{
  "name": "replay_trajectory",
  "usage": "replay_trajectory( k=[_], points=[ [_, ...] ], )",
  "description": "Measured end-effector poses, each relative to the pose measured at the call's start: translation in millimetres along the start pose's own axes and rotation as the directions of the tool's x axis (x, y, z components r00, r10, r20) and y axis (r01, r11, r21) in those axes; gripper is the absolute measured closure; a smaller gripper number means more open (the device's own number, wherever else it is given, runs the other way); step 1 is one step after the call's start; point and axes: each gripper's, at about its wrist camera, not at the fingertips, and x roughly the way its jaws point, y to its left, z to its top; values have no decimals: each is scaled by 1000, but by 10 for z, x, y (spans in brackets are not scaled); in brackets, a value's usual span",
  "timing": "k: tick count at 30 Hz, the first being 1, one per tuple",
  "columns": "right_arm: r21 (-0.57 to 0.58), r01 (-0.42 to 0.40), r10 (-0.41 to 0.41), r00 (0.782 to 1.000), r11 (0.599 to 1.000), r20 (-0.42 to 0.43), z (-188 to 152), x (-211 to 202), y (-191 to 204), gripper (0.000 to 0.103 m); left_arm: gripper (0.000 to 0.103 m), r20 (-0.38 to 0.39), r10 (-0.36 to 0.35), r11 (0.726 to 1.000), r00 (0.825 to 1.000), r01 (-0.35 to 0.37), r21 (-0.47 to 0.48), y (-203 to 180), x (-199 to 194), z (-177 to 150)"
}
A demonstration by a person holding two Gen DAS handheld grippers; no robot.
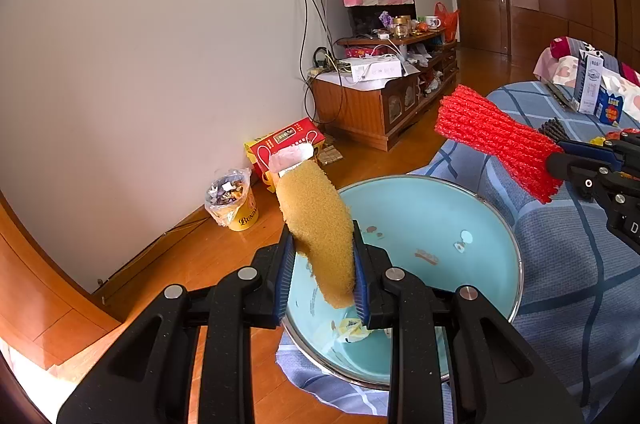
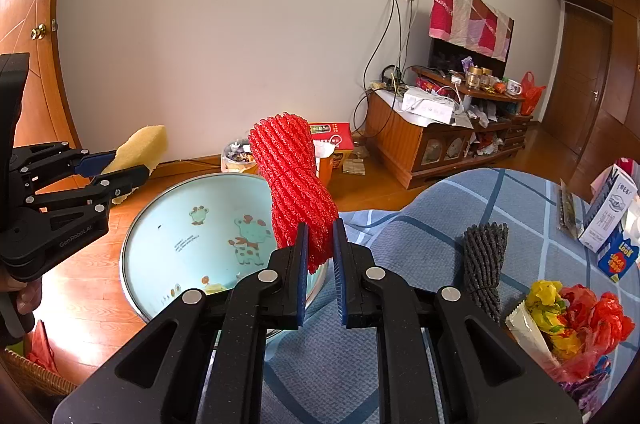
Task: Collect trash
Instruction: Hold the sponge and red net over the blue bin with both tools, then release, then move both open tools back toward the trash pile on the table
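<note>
My left gripper (image 1: 322, 272) is shut on a yellow sponge (image 1: 316, 224), which sticks up above a light-blue enamel basin (image 1: 492, 232) with cartoon prints. A few wrappers lie at the bottom of the basin. My right gripper (image 2: 320, 256) is shut on a red foam net sleeve (image 2: 294, 176), held upright over the near rim of the same basin (image 2: 168, 224). In the left wrist view the red foam net sleeve (image 1: 496, 140) and the right gripper (image 1: 556, 162) show at the right. The left gripper (image 2: 124, 166) with the yellow sponge (image 2: 140, 146) shows at the left of the right wrist view.
The basin rests at the edge of a blue checked cloth (image 2: 420, 236). On it lie a dark grey foam net (image 2: 484, 264), crumpled red and yellow wrappers (image 2: 568, 320) and a milk carton (image 2: 608, 216). A full yellow bin (image 1: 234, 202), a red box (image 1: 286, 148) and a cluttered cabinet (image 1: 380, 96) stand by the wall.
</note>
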Motion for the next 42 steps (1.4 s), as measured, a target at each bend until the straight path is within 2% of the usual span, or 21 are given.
replay_trajectory(
  k=[24,27,29,30,31,32,34,37,42],
  points=[
    [-14,-13,12,1000,1000,-9,10,2,97,90,76,-6,-15,1000,1000,15,2,2,2,4],
    [-18,-31,31,999,999,-19,7,18,110,87,70,-9,-15,1000,1000,15,1,3,6,8],
    [-17,-36,35,999,999,-18,1,22,124,75,62,-11,-15,1000,1000,15,3,-10,5,8],
    [-15,-40,40,999,999,-18,-1,24,118,71,58,-10,-15,1000,1000,15,3,-11,7,8],
    [-12,-42,42,999,999,-17,-3,25,121,65,48,-13,-15,1000,1000,15,4,-15,8,6],
    [-11,-41,41,999,999,-16,-5,24,124,63,45,-12,-13,1000,1000,13,6,-20,4,2],
    [-8,-39,39,999,999,-17,-9,23,127,62,44,-13,-18,1000,1000,18,9,-32,4,-4],
    [-3,-34,34,999,999,-19,-38,10,90,58,35,-23,-23,1000,999,23,13,-69,17,-26],
    [13,-16,16,999,1000,-28,-85,5,17,56,31,-39,-33,999,999,34,26,-149,64,-66]
  ],
)
